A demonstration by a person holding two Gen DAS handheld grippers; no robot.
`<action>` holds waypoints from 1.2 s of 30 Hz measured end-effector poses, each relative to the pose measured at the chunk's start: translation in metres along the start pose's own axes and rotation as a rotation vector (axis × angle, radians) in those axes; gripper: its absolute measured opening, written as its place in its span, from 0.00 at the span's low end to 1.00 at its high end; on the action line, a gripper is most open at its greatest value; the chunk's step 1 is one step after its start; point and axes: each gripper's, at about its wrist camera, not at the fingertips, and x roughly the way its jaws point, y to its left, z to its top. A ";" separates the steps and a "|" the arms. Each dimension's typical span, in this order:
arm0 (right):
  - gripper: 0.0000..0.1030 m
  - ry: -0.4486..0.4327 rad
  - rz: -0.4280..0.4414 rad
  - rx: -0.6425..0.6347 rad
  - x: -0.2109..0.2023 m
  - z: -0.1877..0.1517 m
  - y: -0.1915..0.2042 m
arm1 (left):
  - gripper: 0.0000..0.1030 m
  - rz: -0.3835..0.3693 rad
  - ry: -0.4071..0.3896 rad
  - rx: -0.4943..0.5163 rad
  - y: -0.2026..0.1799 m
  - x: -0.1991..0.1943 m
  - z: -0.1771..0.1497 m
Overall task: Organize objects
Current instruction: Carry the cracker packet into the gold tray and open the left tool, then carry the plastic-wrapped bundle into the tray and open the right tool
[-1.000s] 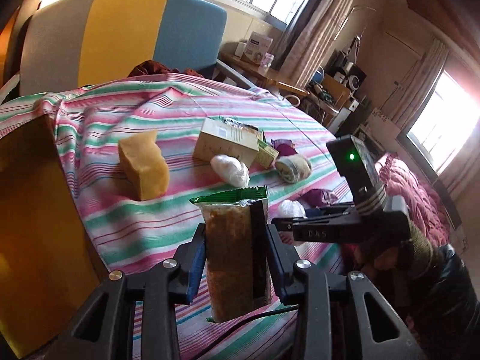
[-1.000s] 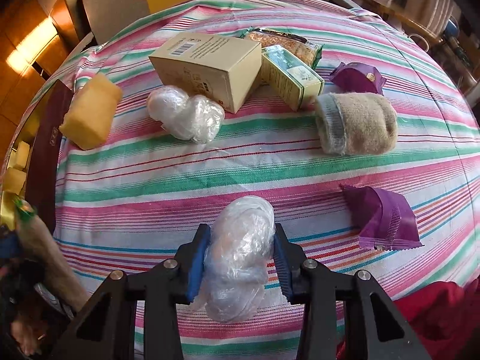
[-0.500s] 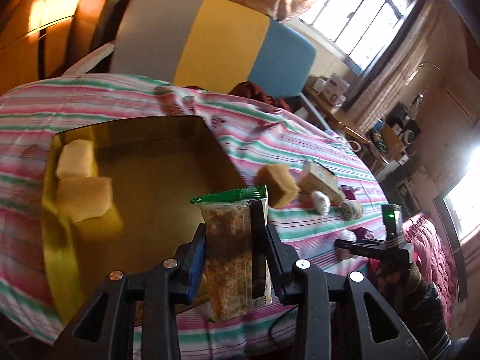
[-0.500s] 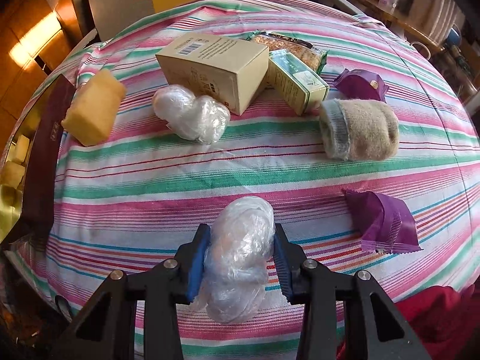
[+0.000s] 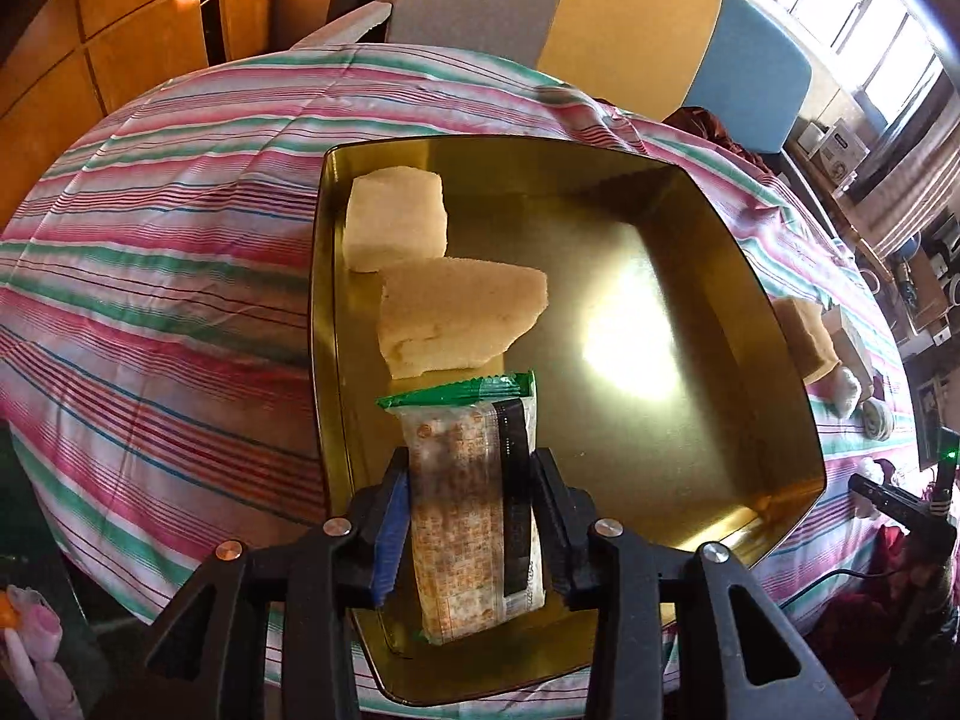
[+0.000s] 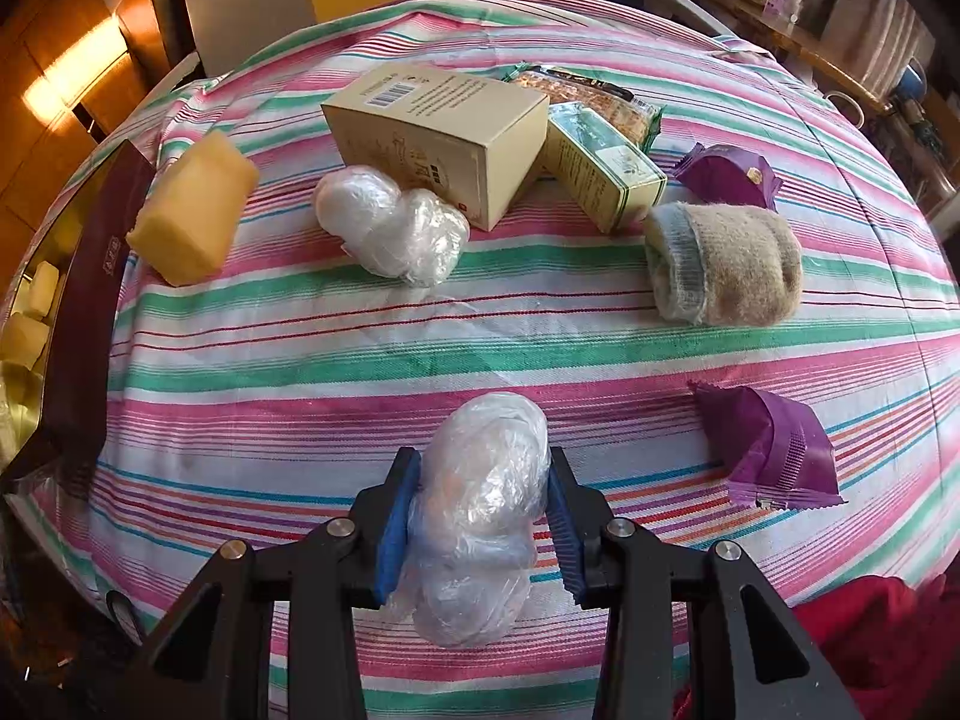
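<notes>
My left gripper (image 5: 471, 516) is shut on a green-topped snack packet (image 5: 474, 498) and holds it upright over the near part of a gold tin box (image 5: 780, 360). Two pale sponges (image 5: 456, 315) lie inside the box at its far left. My right gripper (image 6: 477, 510) is shut on a clear plastic-wrapped bundle (image 6: 480, 510) just above the striped tablecloth (image 6: 360, 348). Ahead of it lie a second wrapped bundle (image 6: 393, 228), a yellow sponge (image 6: 192, 219), a beige carton (image 6: 438, 135), a green box (image 6: 600, 165), a rolled sock (image 6: 723, 264) and two purple packets (image 6: 771, 450).
The gold box's dark side wall (image 6: 84, 312) stands at the left edge of the right wrist view. A chair with grey, yellow and blue panels (image 5: 600, 36) stands behind the table. Another snack packet (image 6: 588, 93) lies behind the carton. A red cloth (image 6: 870, 648) sits at bottom right.
My left gripper has swung left with the snack packet, from over the striped cloth to above the gold box, and now looks down into it. The right gripper has stayed still.
</notes>
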 end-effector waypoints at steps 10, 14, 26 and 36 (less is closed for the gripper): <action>0.40 -0.011 -0.019 -0.002 0.004 0.006 -0.004 | 0.46 0.095 -0.149 0.005 -0.002 -0.024 -0.011; 0.40 -0.047 -0.006 0.014 -0.006 0.010 0.000 | 0.46 0.111 -0.243 0.003 -0.008 -0.040 -0.019; 0.40 -0.146 0.119 0.017 -0.025 0.004 0.039 | 0.46 0.110 -0.313 0.031 -0.027 -0.052 -0.038; 0.40 -0.242 0.309 -0.170 -0.060 0.041 0.154 | 0.46 0.102 -0.304 0.015 -0.022 -0.048 -0.043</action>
